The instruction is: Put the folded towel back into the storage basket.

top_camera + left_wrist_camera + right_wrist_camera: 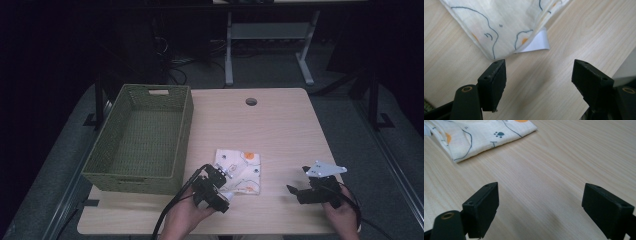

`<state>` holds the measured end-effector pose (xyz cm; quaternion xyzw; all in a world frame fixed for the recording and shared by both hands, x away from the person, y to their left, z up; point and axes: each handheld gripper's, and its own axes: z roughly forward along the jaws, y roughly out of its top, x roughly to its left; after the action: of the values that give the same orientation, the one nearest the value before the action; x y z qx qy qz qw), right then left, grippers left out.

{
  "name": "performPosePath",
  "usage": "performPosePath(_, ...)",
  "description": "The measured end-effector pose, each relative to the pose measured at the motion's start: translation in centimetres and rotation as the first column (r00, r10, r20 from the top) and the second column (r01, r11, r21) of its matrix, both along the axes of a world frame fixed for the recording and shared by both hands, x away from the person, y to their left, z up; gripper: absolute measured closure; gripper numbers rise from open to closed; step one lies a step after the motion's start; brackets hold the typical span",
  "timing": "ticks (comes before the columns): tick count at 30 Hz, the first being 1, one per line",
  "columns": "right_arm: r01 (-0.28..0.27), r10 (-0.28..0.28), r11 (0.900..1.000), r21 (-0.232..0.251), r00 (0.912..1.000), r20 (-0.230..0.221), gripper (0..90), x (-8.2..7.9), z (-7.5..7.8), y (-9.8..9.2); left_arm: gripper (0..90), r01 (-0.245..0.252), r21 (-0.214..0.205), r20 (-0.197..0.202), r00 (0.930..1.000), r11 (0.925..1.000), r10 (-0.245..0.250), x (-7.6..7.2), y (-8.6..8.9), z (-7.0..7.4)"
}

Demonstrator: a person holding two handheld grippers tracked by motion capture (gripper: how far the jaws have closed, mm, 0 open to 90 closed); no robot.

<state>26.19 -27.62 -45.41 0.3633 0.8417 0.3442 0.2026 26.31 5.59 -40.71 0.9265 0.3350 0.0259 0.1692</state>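
From above, a folded cream cloth with cartoon prints (239, 171) lies on the light wooden table (280, 130) near the woven green basket (140, 140). The left gripper (539, 75) stands spread, empty, just short of the cloth's corner (white tag (537, 42) peeking out). The right gripper (549, 205) is also spread over bare wood, well apart from the cloth.

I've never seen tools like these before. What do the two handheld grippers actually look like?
Both are black. The left gripper trails a black cable toward the table edge. The right gripper carries a pale grey three-cornered plate on top, and a cable loops behind it. Up close, each has two blocky black jaws with small screw holes and a brass-ringed pivot. The person's forearms are bare, with no sleeves in sight.
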Motion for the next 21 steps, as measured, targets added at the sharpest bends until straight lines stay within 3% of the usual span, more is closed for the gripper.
performPosePath(7, 0.007, -0.007, 0.9999, 0.009, 1.0, -0.003, 13.8, 0.0, 0.0, 0.0, 28.1, 0.017, 0.017, 0.004, 0.9998, 0.9997, -0.017, 0.7, -1.3, 0.8)
performPosePath(12, 0.006, -0.006, 0.9999, 0.009, 1.0, 0.005, 13.8, 0.2, 0.0, 0.0, 28.1, 0.018, 0.027, 0.004, 0.9998, 0.9995, -0.018, 2.0, -2.8, 1.6)
performPosePath(21, 0.015, -0.015, 0.9996, 0.025, 0.9999, -0.003, 13.8, 0.1, 0.1, -0.1, 28.1, 0.009, 0.039, -0.009, 0.9999, 0.9992, -0.008, 3.6, -4.2, 1.7)
